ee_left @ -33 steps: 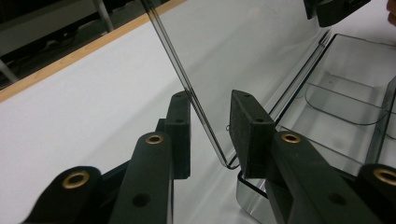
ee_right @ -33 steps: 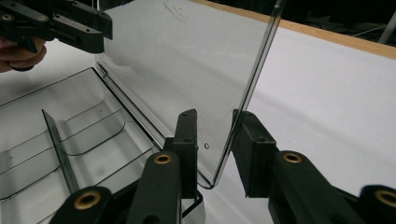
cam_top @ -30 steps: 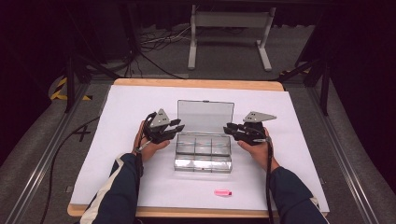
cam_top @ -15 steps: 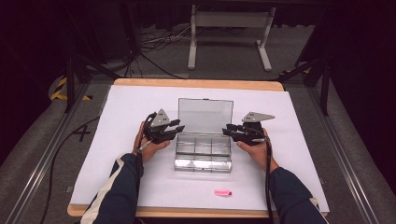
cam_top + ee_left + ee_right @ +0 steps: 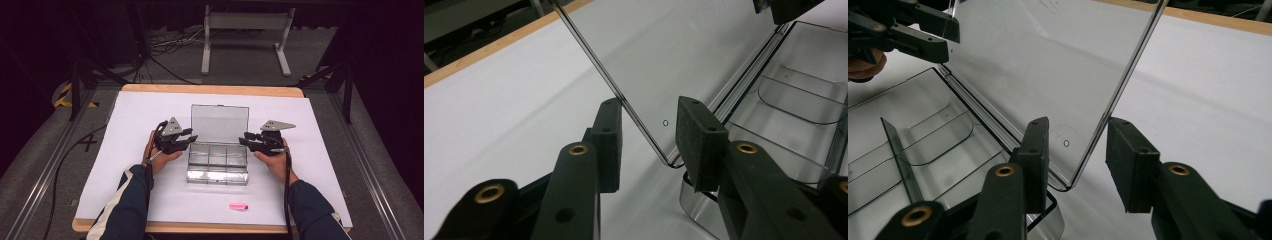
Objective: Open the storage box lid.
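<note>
Clear plastic compartment box [image 5: 217, 162] sits centre of the high view on the white sheet [image 5: 130, 125] covering the table [image 5: 210, 90], lid [image 5: 219, 123] swung up and standing near upright behind the tray.

Left gripper [image 5: 190, 139] is at the lid's left edge, mid-left of frame. In the left gripper view the jaws straddle the lid's lower corner [image 5: 663, 159]: gap on both sides of the edge, pads [image 5: 607, 142] not pressing, so it's parted, nothing clamped.

Right gripper [image 5: 244, 141] mirrors it at the lid's right edge. In the right gripper view the jaws sit either side of the lid's lower corner [image 5: 1070, 182], also spread, no contact I can confirm.

The tray's curved dividers [image 5: 935, 135] show at left in the right gripper view; compartments look empty there.

Small pink item [image 5: 238, 206] lies on the sheet at lower centre of the high view, well apart from the box, near the table's front edge. Can't tell what it is.
</note>
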